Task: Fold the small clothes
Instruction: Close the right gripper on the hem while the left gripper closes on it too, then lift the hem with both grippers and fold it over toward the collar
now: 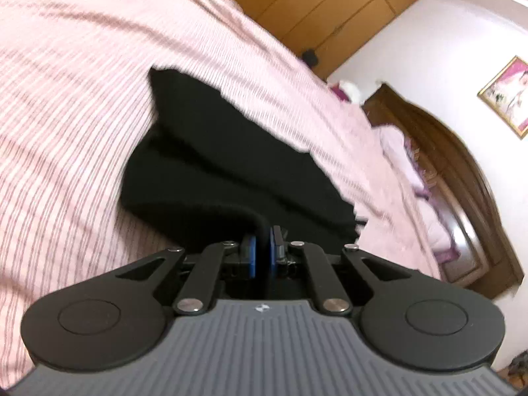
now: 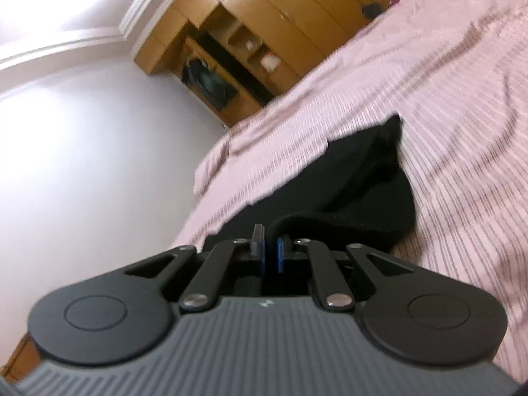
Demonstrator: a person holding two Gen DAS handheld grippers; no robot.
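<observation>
A black garment [image 1: 231,165] lies on the pink striped bedspread [image 1: 72,99], its near edge lifted off the bed. My left gripper [image 1: 263,242] is shut on that near edge, the cloth pinched between its blue pads [image 1: 252,250]. In the right wrist view the same black garment [image 2: 346,191] stretches away over the pink bedspread [image 2: 445,99]. My right gripper [image 2: 271,247] is shut on another part of its near edge, with a fold of cloth rising between the blue pads [image 2: 281,254]. Both views are tilted and a little blurred.
A wooden wardrobe [image 1: 323,10] stands behind the bed, with open shelves [image 2: 231,59] on one side. A dark wooden headboard [image 1: 462,171] and pink pillows [image 1: 399,145] are at the bed's end. A framed picture [image 1: 508,95] hangs on the white wall [image 2: 82,148].
</observation>
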